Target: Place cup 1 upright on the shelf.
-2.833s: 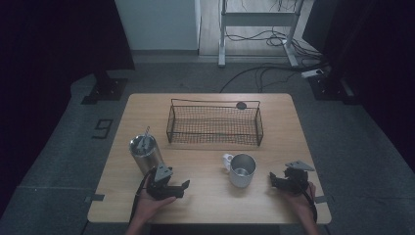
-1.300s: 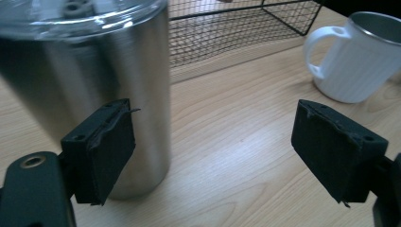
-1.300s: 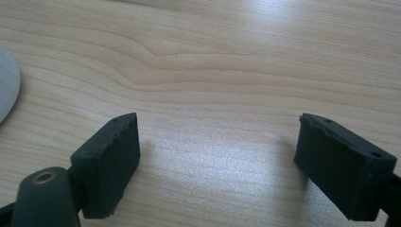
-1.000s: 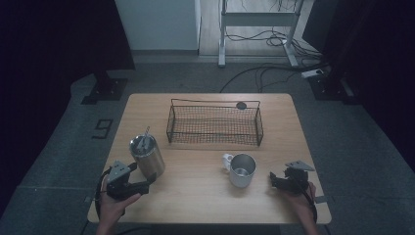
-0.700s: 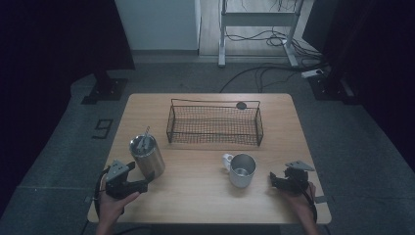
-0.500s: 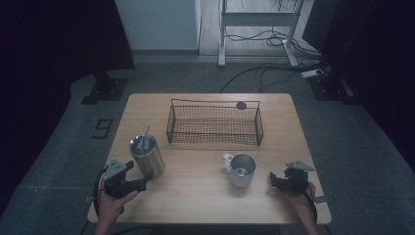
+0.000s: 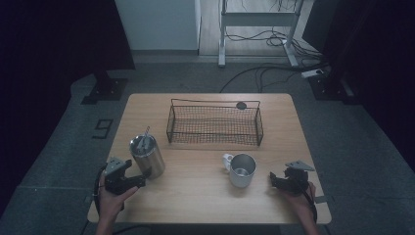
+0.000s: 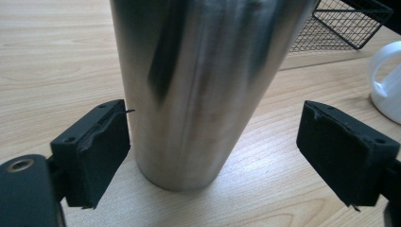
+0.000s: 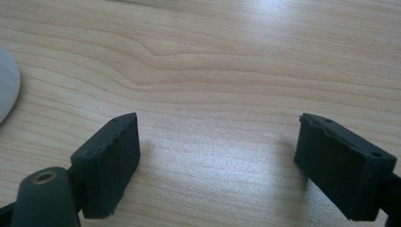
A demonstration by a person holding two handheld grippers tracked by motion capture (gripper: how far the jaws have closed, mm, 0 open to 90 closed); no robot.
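Steel is making up the whole body of the tumbler, so I am judging it stiff, not fragile, and moderately heavy if anything is inside; whether it is full I cannot tell. Its polished wall is looking slippery, and it is narrowing toward the foot, so a grip low down could be sliding off. The straight middle of the wall, below the lid with its straw, is seeming the best place to take hold, squeezing squarely from both sides.

The tumbler is standing upright on the counter, toward the person's left, well in front of the wire basket and apart from the white mug. In the left claw view its lower part is sitting between the two black pads, nearer the left pad, which is standing just beside the wall or barely brushing it, while the other pad is hanging clear. The left claw has just been opening, its jaws are standing apart around the tumbler and are not pressing on it.

The right claw is resting near the counter's near right corner, jaws apart with bare wood between them, the mug off to its side and untouched.
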